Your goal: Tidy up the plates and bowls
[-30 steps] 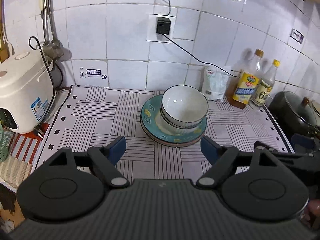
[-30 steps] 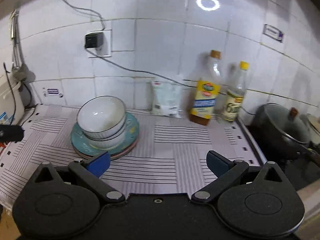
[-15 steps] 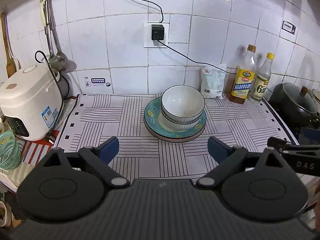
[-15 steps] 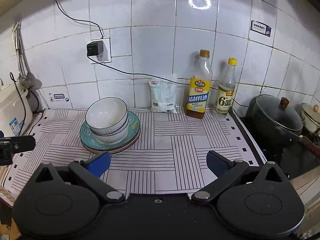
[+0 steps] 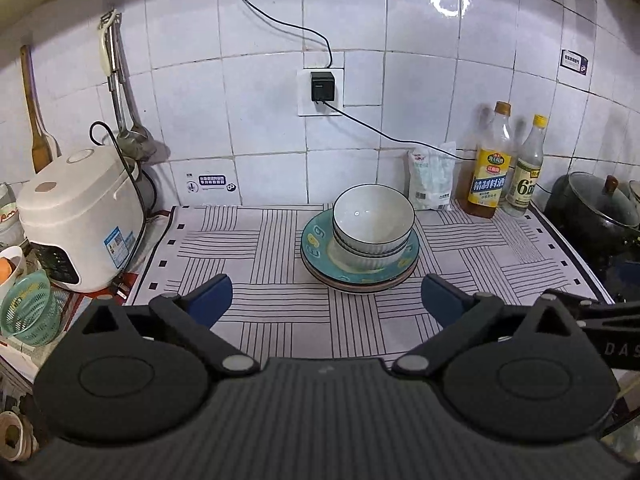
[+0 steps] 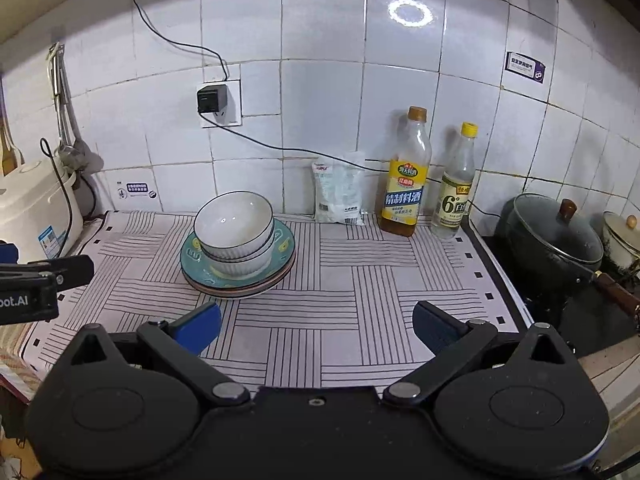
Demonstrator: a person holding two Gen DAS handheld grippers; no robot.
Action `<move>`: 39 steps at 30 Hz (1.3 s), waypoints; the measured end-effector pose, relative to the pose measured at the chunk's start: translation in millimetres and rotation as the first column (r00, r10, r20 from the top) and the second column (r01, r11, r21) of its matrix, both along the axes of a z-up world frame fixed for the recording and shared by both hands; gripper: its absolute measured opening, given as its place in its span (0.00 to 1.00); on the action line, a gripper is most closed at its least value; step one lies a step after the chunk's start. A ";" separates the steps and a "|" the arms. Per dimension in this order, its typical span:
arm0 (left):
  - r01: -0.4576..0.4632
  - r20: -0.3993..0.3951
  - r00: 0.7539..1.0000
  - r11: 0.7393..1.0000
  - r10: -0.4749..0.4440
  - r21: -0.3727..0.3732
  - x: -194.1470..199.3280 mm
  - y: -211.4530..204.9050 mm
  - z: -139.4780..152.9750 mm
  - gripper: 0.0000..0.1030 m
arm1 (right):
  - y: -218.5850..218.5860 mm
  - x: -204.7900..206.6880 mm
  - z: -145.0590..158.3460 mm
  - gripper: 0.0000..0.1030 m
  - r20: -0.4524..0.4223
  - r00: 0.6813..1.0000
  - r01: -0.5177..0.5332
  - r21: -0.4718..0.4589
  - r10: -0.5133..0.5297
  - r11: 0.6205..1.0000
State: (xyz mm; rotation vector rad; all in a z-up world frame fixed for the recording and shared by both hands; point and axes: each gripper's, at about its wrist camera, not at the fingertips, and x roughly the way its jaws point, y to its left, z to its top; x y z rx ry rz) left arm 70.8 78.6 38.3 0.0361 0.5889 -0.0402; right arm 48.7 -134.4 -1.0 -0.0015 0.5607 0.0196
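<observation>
The left gripper (image 5: 326, 294), its jaws having just been opening, and the right gripper (image 6: 316, 326) gaped empty over the mat's (image 5: 280, 320) near edge. Farther back, toward its rear edge, two nested bowls (image 5: 373, 224) sat on stacked plates (image 5: 320, 252).

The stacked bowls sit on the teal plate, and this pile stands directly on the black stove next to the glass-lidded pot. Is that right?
Not quite. The stacked bowls do sit on the teal plate, but the pile stands on the striped mat on the counter, well apart from the stove and the glass-lidded pot at the right. The right wrist view shows this.
</observation>
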 end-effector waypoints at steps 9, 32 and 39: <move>-0.023 0.001 1.000 1.000 0.023 -0.019 -7.2 10.2 -7.6 1.00 | 4.7 -9.0 -4.9 1.00 0.009 1.000 0.004 0.012 -0.004 1.000; -0.007 0.006 1.000 1.000 0.007 0.017 -16.1 3.0 -17.1 1.00 | 5.4 -28.8 -11.5 1.00 0.105 0.994 0.028 -0.004 -0.027 1.000; -0.010 0.028 1.000 1.000 0.009 0.006 -19.2 4.7 -14.0 1.00 | 6.4 -27.6 -15.5 1.00 0.090 0.996 0.029 0.001 -0.029 1.000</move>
